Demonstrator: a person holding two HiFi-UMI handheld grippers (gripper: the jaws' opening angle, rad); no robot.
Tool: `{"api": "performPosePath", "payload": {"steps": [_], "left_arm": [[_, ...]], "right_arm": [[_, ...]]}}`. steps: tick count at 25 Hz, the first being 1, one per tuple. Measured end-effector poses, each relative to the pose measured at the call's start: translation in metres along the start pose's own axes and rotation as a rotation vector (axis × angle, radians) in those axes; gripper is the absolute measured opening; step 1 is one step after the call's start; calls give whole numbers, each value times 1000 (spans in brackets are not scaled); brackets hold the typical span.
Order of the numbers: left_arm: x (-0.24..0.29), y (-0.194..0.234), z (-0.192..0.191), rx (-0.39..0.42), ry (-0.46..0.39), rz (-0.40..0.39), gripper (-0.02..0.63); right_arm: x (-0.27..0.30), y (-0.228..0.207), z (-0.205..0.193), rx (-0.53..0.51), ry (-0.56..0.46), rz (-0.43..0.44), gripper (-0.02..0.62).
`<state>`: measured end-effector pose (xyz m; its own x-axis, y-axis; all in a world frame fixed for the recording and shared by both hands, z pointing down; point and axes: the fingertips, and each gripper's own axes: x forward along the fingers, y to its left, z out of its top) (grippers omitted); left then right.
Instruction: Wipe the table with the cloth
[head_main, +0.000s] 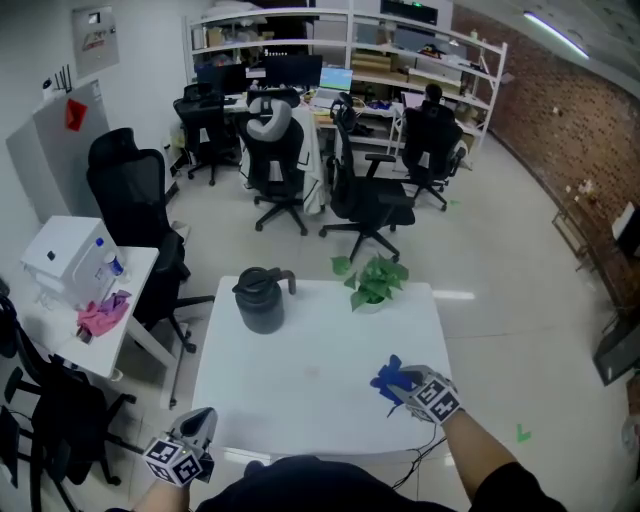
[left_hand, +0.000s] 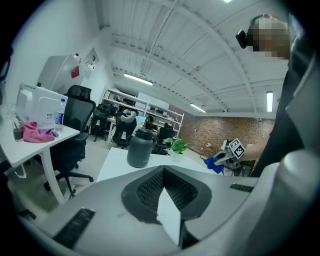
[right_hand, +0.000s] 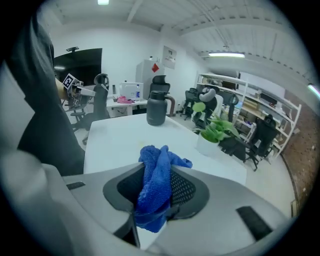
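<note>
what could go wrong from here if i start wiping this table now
1. The cloth sits bunched in the right gripper, so it may wipe only a narrow strip, and the gripper's hard tips might scrape the table.
2. The jug and the potted plant stand near the table's far edge. A long sweep could knock either one over or off.

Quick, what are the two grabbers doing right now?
Left gripper: closed, holding nothing.
Right gripper: closed on the blue cloth.
</note>
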<state>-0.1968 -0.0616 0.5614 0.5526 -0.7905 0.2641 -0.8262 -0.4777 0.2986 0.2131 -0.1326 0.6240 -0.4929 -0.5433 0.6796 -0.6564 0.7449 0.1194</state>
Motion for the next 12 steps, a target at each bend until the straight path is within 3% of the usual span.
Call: {"api": "performPosePath", "payload": {"steps": [6,12], "left_arm": [[-3,19,0,16,-3,14,0],[8,60,14,55,-17,55,0]], "right_arm": [[85,37,70,-133,18,128,118],[155,67,90,-197,95,202,118]]}}
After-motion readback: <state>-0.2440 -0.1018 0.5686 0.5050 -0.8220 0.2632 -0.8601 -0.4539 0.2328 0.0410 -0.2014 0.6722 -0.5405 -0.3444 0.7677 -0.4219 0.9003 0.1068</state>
